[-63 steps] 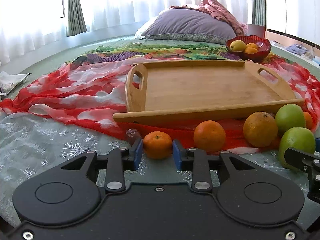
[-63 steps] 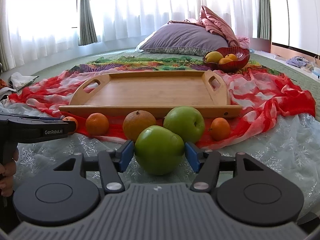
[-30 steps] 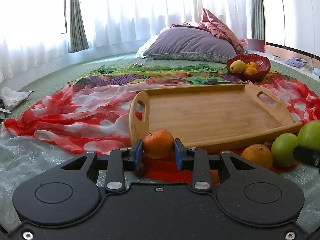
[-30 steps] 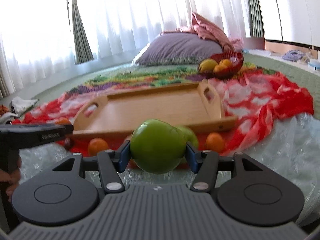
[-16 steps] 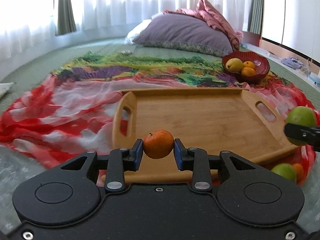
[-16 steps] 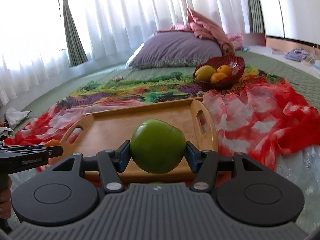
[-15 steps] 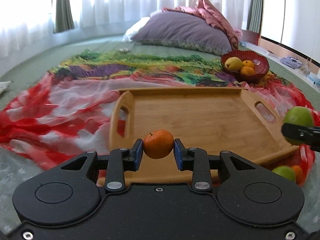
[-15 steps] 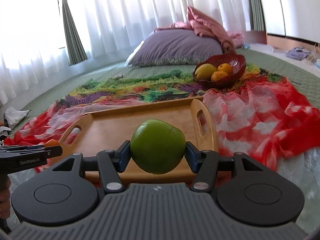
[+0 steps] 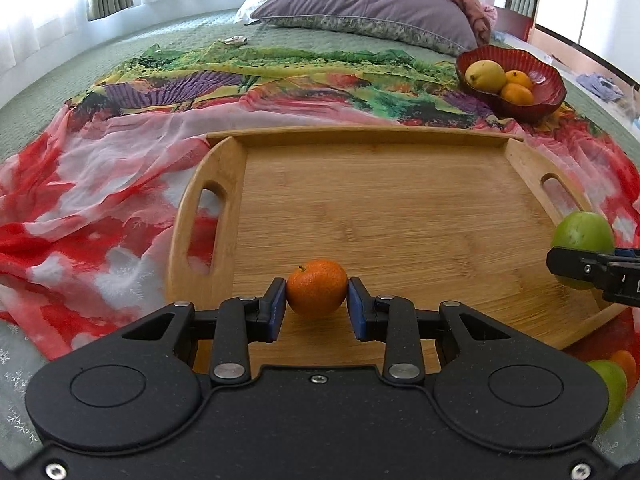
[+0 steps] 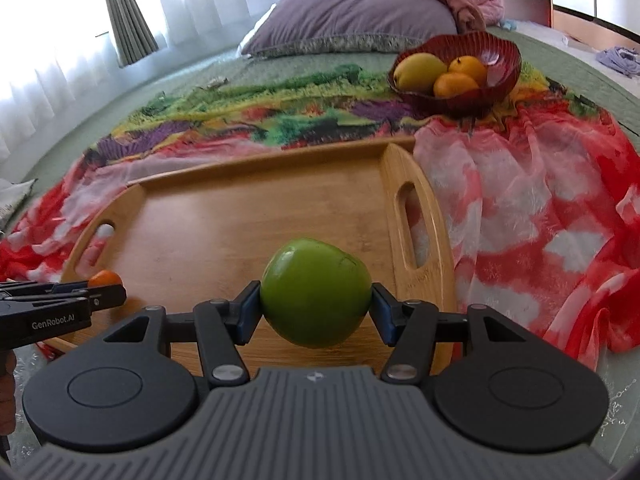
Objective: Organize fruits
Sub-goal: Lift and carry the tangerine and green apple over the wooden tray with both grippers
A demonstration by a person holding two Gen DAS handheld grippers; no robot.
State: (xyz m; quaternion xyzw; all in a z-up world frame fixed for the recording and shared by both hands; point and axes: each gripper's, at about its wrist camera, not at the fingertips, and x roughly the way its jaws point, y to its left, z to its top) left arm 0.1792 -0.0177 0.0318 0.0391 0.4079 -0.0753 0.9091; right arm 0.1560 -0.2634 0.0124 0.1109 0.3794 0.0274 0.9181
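My left gripper (image 9: 317,303) is shut on a small orange mandarin (image 9: 317,287) and holds it over the near left part of the wooden tray (image 9: 400,216). My right gripper (image 10: 315,312) is shut on a green apple (image 10: 315,292) over the tray's (image 10: 224,232) near right part. The apple (image 9: 582,236) and the right gripper also show at the right edge of the left wrist view. The left gripper (image 10: 96,294) with the mandarin (image 10: 105,278) shows at the left of the right wrist view.
A red bowl (image 9: 540,92) with a yellow fruit and two oranges stands beyond the tray's far right corner. Another green apple (image 9: 612,388) and an orange (image 9: 624,362) lie on the bed near the tray's front right. A red-white scarf (image 10: 540,216) and a purple pillow (image 9: 360,4) surround the tray.
Both grippers have moved forward and tilted down over the tray, each carrying its fruit. The tray now fills more of both views.
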